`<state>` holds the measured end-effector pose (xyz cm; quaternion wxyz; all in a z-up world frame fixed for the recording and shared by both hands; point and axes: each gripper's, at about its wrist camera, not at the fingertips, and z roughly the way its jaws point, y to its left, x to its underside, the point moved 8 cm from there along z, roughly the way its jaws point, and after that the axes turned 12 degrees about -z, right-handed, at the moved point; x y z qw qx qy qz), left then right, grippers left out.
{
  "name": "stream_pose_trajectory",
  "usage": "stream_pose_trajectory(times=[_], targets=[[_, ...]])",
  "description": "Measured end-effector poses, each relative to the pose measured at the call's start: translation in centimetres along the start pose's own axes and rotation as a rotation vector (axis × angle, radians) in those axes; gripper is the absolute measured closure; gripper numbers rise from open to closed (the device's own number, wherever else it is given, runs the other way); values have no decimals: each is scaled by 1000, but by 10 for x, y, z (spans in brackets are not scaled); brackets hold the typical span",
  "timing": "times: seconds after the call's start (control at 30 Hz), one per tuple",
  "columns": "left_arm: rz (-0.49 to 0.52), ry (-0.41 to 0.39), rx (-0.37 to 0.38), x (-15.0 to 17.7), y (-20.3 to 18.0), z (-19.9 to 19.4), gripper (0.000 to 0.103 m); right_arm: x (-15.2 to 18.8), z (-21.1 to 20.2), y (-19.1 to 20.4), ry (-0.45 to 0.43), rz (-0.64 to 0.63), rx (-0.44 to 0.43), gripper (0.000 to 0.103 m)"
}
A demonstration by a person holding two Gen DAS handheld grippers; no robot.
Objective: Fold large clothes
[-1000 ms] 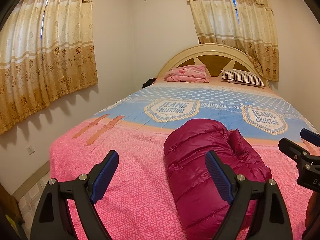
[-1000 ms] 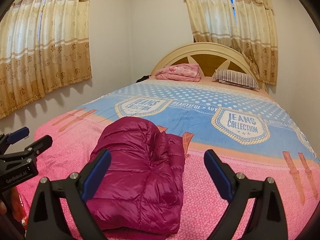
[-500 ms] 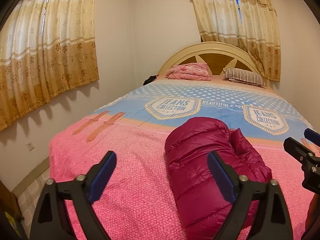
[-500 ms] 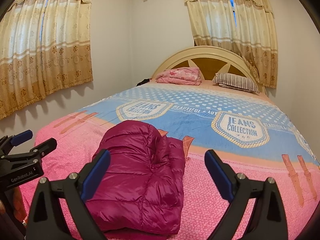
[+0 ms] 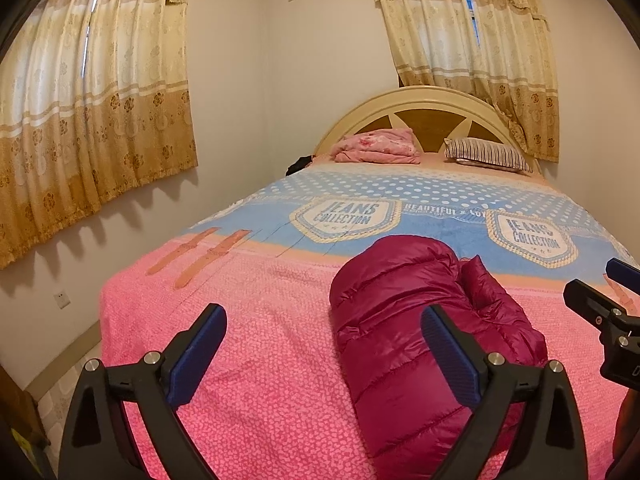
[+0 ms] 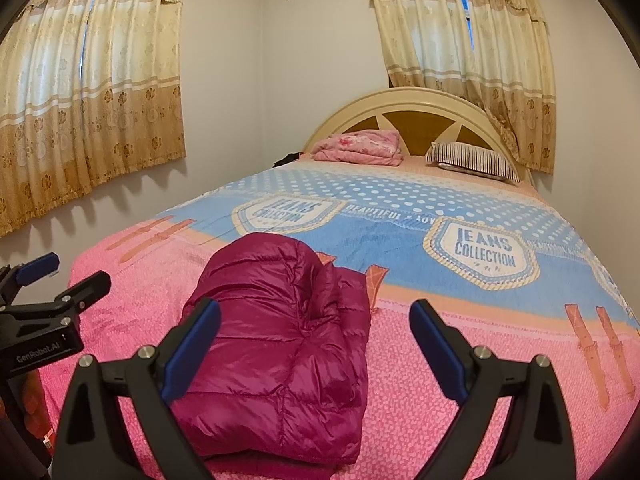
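Bed (image 6: 480, 344) carries the folded jacket (image 6: 280, 352); my left gripper (image 5: 324, 352) has just opened wide, right gripper (image 6: 316, 344) wide open, both empty. Fold appears complete.

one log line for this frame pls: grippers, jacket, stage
left gripper: open, jaws just widened, empty | right gripper: open, empty | puffer jacket: folded bundle on bedspread, untouched | stage: fold looks done

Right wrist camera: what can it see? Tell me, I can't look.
A folded magenta puffer jacket lies on a pink and blue bedspread. The right claw hangs open above it, holding nothing. The left claw shows at the left edge.
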<state>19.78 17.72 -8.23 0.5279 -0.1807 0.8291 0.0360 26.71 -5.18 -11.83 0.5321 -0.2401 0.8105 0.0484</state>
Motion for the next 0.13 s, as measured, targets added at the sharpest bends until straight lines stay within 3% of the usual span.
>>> stream_pose_trajectory(times=[0.13], targets=[[4, -9, -8, 0, 0, 1, 5, 3, 1, 0, 7, 1, -1, 6]])
